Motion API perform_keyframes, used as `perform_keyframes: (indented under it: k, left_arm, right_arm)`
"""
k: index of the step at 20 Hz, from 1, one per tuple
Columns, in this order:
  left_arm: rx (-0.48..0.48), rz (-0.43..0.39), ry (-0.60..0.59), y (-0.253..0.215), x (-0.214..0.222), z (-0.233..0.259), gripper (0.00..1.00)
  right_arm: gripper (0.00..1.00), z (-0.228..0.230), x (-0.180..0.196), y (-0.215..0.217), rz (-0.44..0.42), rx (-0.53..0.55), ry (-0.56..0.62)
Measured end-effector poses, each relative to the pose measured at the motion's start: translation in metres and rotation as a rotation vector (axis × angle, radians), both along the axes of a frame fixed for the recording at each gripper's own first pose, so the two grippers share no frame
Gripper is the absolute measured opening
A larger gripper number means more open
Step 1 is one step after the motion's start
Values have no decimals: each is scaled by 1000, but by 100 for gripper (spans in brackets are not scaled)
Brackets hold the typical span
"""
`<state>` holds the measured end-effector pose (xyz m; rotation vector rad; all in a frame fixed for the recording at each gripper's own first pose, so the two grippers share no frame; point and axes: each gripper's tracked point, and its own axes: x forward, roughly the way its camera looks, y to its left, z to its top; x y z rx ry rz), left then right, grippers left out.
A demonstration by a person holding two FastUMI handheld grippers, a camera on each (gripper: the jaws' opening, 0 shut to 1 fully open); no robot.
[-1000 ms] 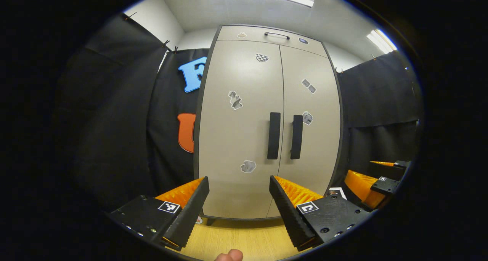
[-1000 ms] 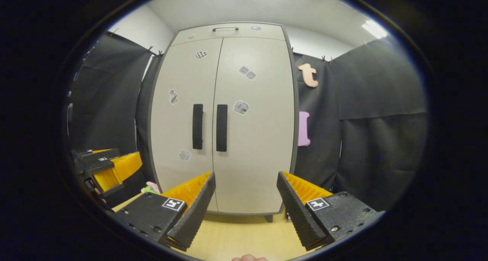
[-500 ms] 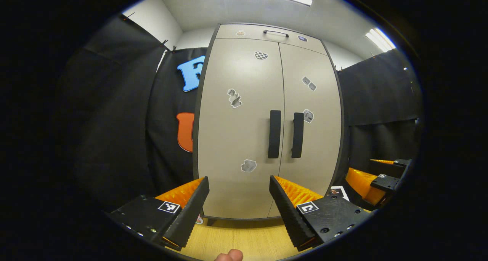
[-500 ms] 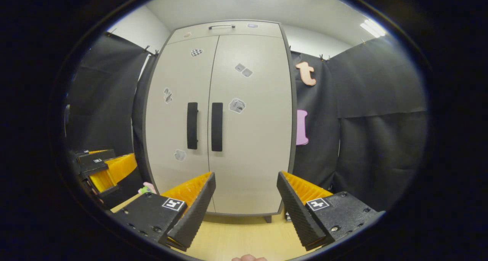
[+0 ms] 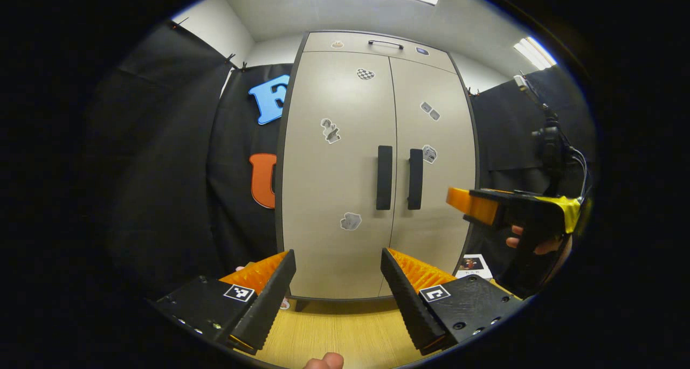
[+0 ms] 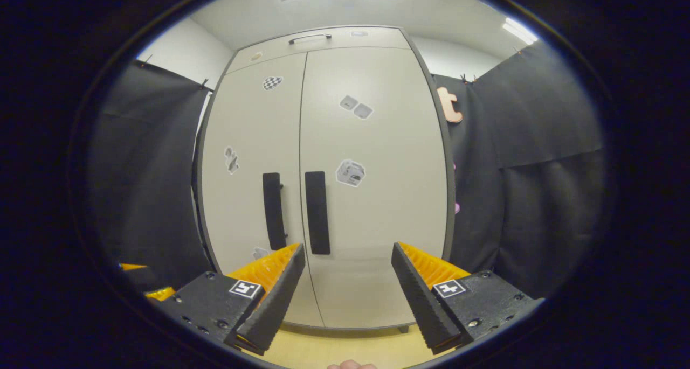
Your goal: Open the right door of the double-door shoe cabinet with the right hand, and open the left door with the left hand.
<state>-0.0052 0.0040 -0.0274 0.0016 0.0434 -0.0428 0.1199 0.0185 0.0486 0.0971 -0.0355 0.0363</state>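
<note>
Closer now, right gripper (image 6: 348, 296) faces the shut shoe cabinet (image 6: 372, 207); both grippers' fingers spread, holding nothing.

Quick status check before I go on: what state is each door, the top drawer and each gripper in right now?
Left door: closed.
Right door: closed, handle untouched.
Top drawer: closed.
Left gripper: jaws open, empty.
Right gripper: jaws open, empty, short of the handle.

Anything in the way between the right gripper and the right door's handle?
No. In the right gripper view, the open right gripper faces the right door's handle with bare door between them.
</note>
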Motion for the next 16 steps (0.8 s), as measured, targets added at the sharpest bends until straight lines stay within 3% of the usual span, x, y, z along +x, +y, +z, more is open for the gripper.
perform_keyframes:
  k: [7, 15, 16]
  left_arm:
    - [-21, 21, 33, 14, -12, -14, 95]
    - [-32, 50, 41, 30, -9, -17, 95]
    - [-33, 53, 41, 32, -9, -17, 95]
  right_arm:
    - [100, 20, 71, 21, 18, -53, -9]
    - [99, 2, 117, 31, 9, -50, 61]
    - [93, 0, 117, 30, 1, -47, 70]
